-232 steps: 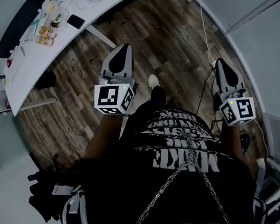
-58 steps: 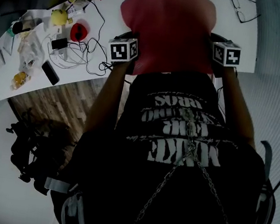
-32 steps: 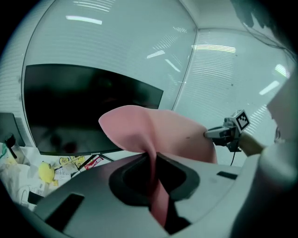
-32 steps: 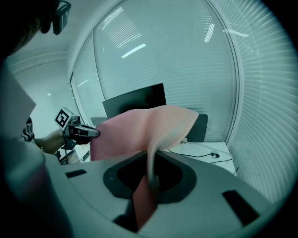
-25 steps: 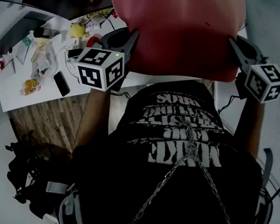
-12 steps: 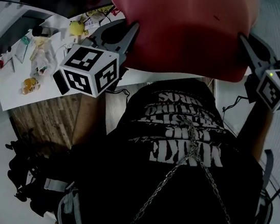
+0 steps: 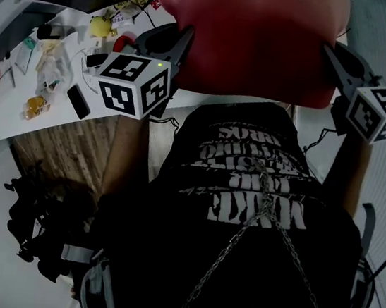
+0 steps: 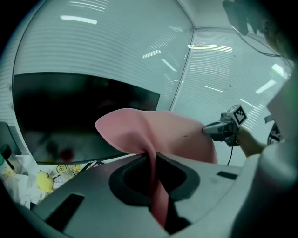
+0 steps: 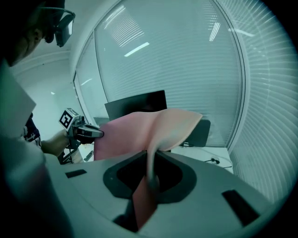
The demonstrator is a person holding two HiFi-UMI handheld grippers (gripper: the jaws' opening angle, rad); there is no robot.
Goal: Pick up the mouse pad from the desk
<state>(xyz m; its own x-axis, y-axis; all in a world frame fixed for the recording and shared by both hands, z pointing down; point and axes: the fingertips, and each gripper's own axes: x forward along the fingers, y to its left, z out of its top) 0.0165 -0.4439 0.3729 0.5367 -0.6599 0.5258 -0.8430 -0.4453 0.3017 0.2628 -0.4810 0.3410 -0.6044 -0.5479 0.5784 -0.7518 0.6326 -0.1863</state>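
Near: dark shirt (image 7: 241,213), both arms raised. Left tool (image 7: 186,38) clenched on left edge of pink mouse pad (image 7: 252,37). Right tool (image 7: 330,51) clenched on right edge. Pad hangs in air between tools, higher than two seconds back, clear of desk (image 7: 13,114). Far left on desk: yellow thing (image 7: 99,26), wires. Pick-up looks done; next, just hold steady.
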